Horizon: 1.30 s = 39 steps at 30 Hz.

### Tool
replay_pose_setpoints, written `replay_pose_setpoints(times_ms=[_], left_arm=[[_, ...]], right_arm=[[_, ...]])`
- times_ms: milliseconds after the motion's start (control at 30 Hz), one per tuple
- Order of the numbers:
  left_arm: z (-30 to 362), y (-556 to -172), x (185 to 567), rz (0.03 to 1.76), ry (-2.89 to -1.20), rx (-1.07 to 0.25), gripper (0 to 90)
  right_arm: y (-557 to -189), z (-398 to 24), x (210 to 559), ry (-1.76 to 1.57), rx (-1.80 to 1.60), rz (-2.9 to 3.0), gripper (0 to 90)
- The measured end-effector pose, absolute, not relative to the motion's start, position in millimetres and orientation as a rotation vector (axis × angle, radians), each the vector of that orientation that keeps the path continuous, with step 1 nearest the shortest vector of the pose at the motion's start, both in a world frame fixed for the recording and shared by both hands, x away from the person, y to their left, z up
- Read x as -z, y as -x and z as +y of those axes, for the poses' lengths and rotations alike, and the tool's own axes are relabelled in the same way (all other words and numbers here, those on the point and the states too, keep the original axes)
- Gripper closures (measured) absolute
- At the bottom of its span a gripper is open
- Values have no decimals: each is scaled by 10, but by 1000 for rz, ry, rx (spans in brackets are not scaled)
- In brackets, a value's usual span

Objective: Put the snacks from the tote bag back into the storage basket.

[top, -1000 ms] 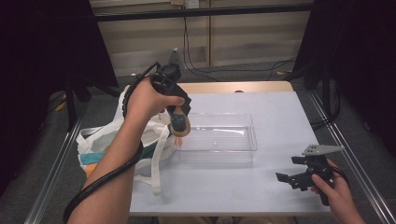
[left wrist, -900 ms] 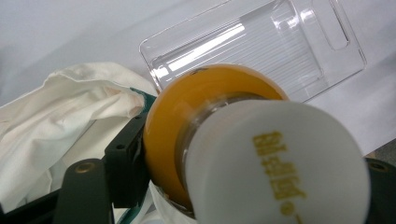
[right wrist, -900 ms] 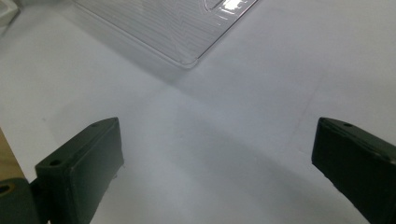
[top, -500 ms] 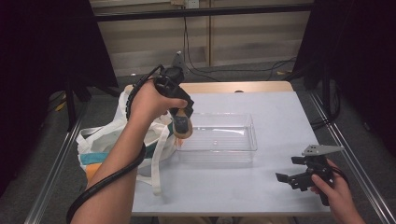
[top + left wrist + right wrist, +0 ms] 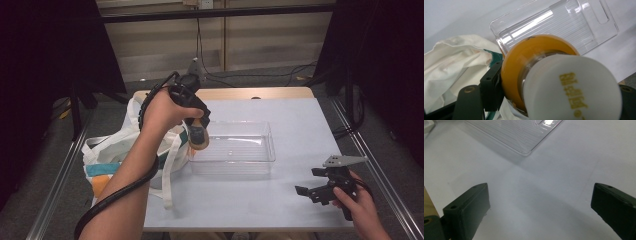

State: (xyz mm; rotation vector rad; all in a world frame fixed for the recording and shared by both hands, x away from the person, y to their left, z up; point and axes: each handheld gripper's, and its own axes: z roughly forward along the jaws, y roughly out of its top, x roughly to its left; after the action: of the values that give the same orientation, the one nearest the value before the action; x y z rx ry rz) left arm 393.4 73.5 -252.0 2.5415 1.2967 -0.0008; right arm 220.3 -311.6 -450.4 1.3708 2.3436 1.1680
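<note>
Canvas bag (image 5: 120, 150) lay slumped at the table's left, beside it the left gripper (image 5: 197, 135) pinched an orange, white-capped bottle (image 5: 544, 77) above the clear tray's (image 5: 260, 150) near-left rim, which it might have clipped, tipping out, while the right gripper (image 5: 325, 189) rested spread wide, empty.

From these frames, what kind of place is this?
Probably a lab data-collection rig, not a home: a white table in a metal rail frame, dark curtains at both sides, cables on the floor.
</note>
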Motion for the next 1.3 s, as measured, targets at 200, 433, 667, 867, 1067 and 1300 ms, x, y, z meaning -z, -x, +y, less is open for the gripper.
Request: replay_pose_setpoints(times_ms=[200,433,667,867,1067,1300], left_arm=[[721,-3924,2565,1291,-2550,0,303],[702,-3919,2620,1292,-2552,15,303],[694,-3929,2650,1288,-2555,19,303],[694,-3928,2698,1294,-2550,26,303],[702,-3936,2733,1299,-2555,30,303],[708,-3943,2783,1297,-2559,38,303]], right_arm=[[-2202,-3109,4511,-1369,-1163,2348,19],[-2200,-3106,4511,-1370,-1162,2349,20],[-2203,-3103,4520,-1369,-1160,2355,20],[-2202,-3103,4519,-1367,-1164,2355,20],[-2203,-3097,4523,-1359,-1158,2358,20],[-2206,-3096,4529,-1355,-1155,2363,20]])
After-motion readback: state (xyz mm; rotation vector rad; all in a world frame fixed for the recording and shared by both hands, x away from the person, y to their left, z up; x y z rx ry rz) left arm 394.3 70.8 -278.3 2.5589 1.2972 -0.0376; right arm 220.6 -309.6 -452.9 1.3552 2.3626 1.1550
